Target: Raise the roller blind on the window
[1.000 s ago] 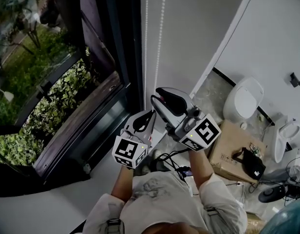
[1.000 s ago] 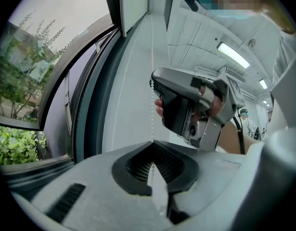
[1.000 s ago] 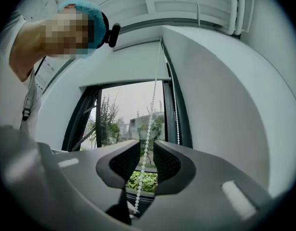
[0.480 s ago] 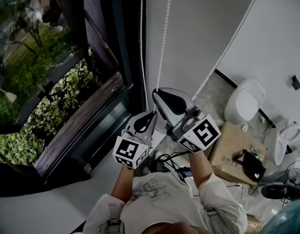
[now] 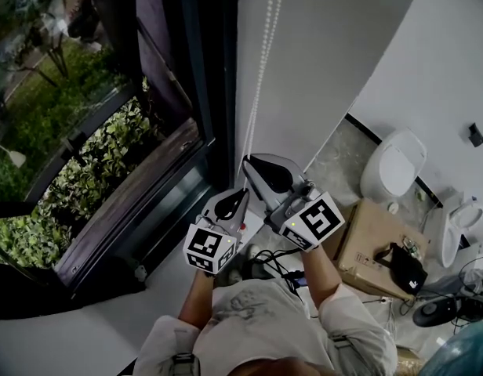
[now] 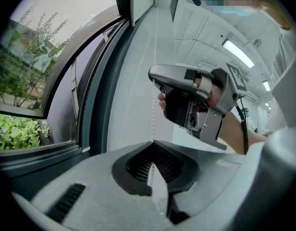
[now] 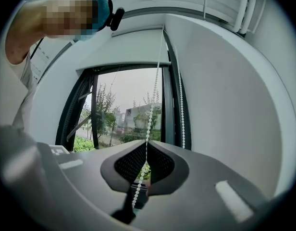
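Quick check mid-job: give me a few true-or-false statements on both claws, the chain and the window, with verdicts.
1. The right claw is shut on the bead chain. True.
2. The left claw is open and empty. False: it is shut on the chain too.
3. The right claw grips farther up the chain than the left. True: the left gripper view shows it ahead, up the chain.
4. Only a brick wall shows through the window. False: greenery and trees show outside.
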`<state>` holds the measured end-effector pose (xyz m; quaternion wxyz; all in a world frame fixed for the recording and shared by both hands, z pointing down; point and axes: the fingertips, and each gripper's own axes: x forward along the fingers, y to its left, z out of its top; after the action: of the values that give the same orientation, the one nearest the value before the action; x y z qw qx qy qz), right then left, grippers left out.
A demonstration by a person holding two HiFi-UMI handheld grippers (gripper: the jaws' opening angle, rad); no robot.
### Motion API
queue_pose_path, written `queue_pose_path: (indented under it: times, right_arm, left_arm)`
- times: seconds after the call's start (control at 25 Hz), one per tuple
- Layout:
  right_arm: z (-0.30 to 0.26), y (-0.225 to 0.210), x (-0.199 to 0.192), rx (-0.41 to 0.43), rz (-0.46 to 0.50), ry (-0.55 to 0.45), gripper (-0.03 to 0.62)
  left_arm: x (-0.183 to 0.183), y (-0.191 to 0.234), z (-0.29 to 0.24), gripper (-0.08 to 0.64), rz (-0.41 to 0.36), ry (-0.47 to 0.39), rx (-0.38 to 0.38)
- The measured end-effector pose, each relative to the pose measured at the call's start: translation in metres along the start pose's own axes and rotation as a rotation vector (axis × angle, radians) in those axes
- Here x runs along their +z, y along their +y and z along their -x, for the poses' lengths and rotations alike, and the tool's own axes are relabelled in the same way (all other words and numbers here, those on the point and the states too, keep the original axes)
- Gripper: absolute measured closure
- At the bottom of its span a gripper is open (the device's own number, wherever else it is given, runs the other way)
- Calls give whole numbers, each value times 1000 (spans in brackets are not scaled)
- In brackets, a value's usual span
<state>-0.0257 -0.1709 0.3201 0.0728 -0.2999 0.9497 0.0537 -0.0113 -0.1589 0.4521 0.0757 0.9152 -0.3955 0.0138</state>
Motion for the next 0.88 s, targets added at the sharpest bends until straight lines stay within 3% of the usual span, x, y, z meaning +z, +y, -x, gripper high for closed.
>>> queue_pose_path:
  times: [0.88]
  right_arm:
    - [11,16,-68,-18,-54,124,581]
  left_arm:
    - [-69,9,4,551,63,145,8]
